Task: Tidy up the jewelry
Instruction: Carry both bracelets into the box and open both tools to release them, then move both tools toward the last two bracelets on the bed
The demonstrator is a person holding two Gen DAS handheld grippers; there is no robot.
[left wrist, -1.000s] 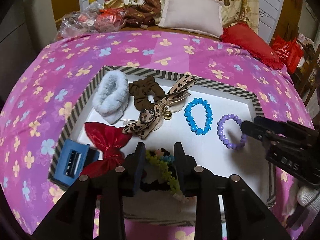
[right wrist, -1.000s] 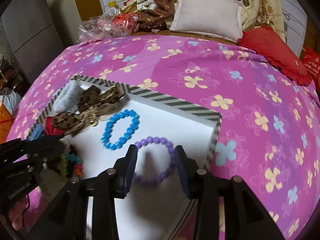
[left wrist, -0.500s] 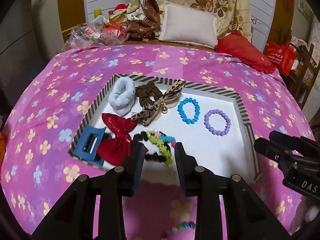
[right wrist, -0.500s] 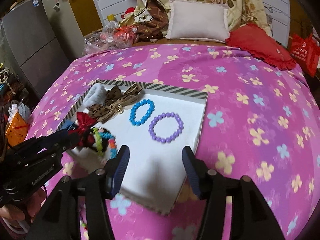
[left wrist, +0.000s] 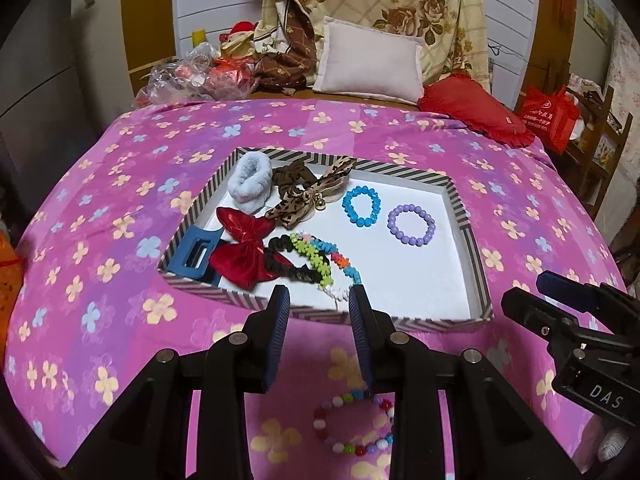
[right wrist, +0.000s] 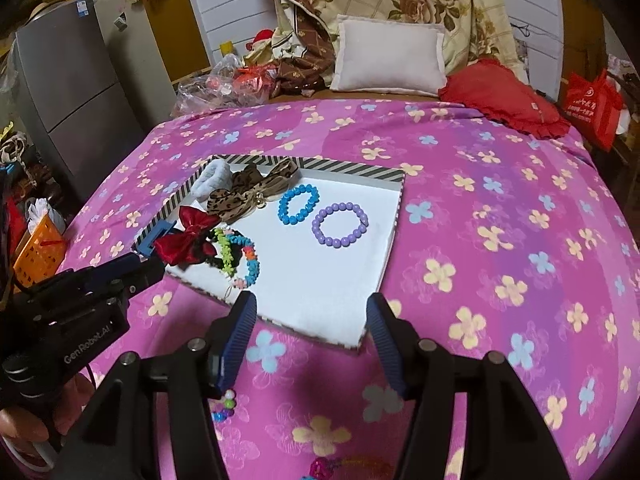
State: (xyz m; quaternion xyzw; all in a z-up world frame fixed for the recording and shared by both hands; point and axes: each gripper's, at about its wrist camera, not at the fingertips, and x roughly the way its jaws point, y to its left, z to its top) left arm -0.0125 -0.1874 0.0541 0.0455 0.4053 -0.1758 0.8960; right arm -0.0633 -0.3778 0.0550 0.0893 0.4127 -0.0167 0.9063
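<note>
A shallow rectangular tray with a striped rim and white floor [left wrist: 466, 216] lies on a bed covered by a pink sheet printed with flowers [left wrist: 120, 240], and it serves as the landmark here. At the tray's far left corner sits a pale blue fluffy scrunchie [left wrist: 250, 184], with a brown scrunchie [left wrist: 292, 176] and a leopard-print ribbon bow [left wrist: 308, 200] just beside it. Nearer the tray's left edge are a dark blue rectangular hair claw [left wrist: 194, 256] and a shiny red fabric bow [left wrist: 244, 248]; touching the bow is a black scrunchie [left wrist: 280, 258] overlapped by a multicoloured flower-bead strand [left wrist: 320, 256]. Toward the tray's right half lie a bright blue bead bracelet [left wrist: 361, 205] and a lilac bead bracelet [left wrist: 411, 225], close together but apart. Outside the tray, on the sheet before its near rim, rests a bracelet of mixed coloured round beads [left wrist: 354, 424]. The left gripper [left wrist: 316, 316] hovers over the tray's near rim, jaws partly apart with nothing between them. The right gripper [right wrist: 310, 330] hangs over the tray's near right corner; its jaws have just been opening and stand wide, empty.
</note>
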